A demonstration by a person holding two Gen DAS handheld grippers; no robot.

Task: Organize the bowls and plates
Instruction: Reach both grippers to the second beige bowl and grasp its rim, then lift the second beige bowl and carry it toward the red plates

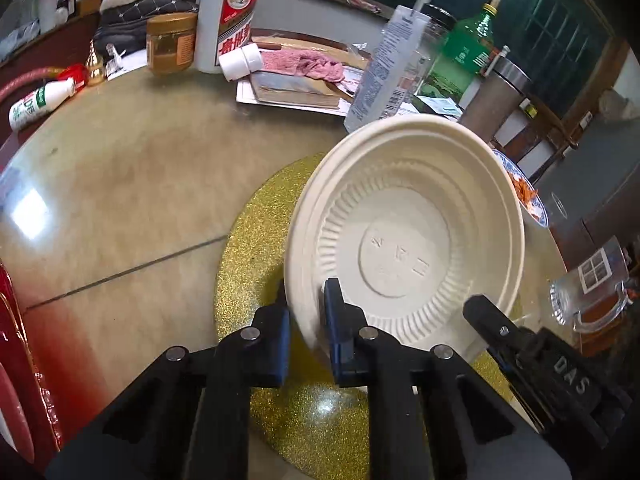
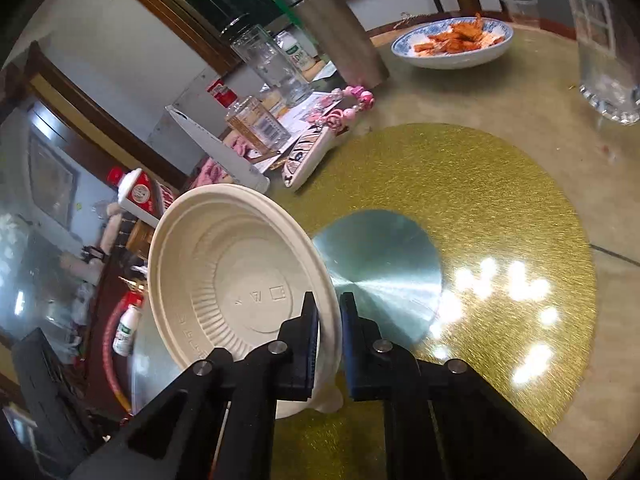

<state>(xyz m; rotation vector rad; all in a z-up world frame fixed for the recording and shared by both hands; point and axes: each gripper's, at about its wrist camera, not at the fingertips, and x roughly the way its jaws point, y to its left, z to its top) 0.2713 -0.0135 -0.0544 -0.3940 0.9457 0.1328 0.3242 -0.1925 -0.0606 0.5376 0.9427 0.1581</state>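
Observation:
A cream disposable bowl (image 1: 404,236) is held tilted on edge above the gold glitter turntable mat (image 1: 248,248). My left gripper (image 1: 306,300) is shut on its rim, one finger inside and one outside. In the right wrist view the same bowl (image 2: 236,276) is pinched at its rim by my right gripper (image 2: 328,312), over the gold mat (image 2: 480,184) and its silver centre disc (image 2: 384,264). The right gripper's black body (image 1: 532,344) shows at the bowl's lower right in the left wrist view. A blue-and-white bowl of orange food (image 2: 452,44) sits on the far table edge.
Far side of the round table: a white liquor bottle (image 1: 228,16), a brown jar (image 1: 170,44), a pink cloth (image 1: 304,64) on papers, a clear bottle (image 1: 384,68), a green bottle (image 1: 464,52), a steel flask (image 2: 332,28). A glass jug (image 2: 604,52) stands right. A red box (image 1: 16,360) lies left.

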